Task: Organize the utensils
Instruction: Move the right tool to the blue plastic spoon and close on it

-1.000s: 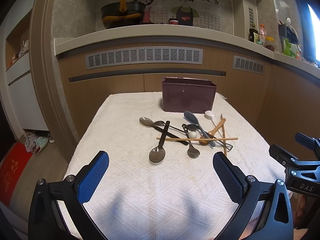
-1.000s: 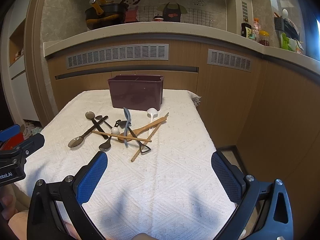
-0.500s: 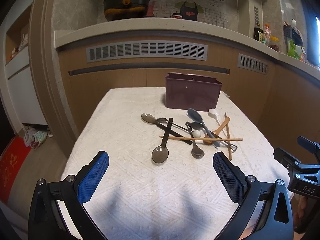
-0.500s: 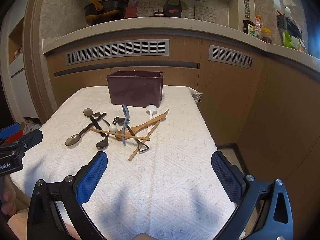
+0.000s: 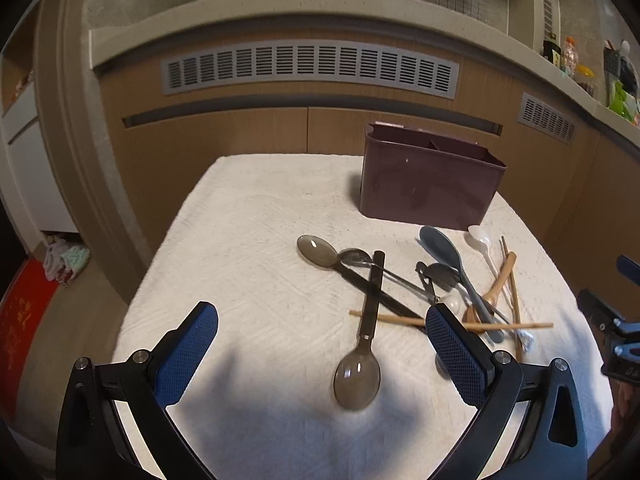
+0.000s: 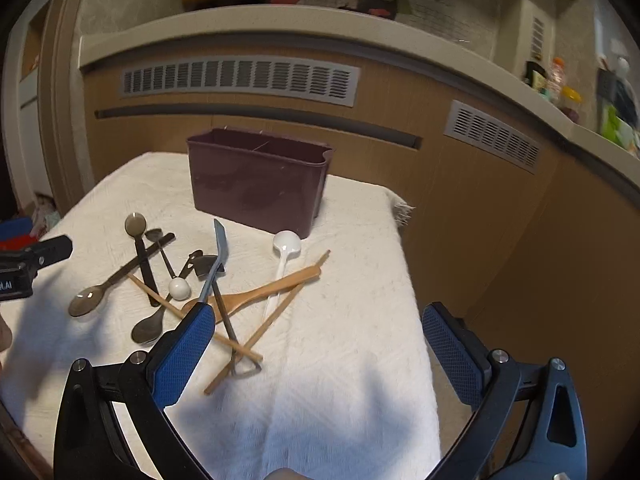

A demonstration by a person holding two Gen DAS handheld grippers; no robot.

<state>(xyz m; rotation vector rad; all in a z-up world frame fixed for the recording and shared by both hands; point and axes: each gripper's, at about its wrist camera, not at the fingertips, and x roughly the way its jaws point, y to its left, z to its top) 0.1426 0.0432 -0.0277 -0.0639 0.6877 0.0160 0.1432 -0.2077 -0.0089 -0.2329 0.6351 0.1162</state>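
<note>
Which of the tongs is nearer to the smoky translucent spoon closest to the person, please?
Left. The left tongs sit open right around the smoky translucent spoon, while the right tongs sit off to its right, beyond the pile.

No legible text anywhere.

maroon caddy (image 5: 428,188), white textured cloth (image 5: 248,240), blue-grey spoon (image 5: 444,248), white spoon (image 6: 285,258)

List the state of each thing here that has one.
Left gripper: open, empty.
Right gripper: open, empty.
Utensil box: upright; no utensils seen inside.
Utensils: loose crossed pile on the cloth.
Smoky spoon: flat, bowl toward left gripper.
</note>
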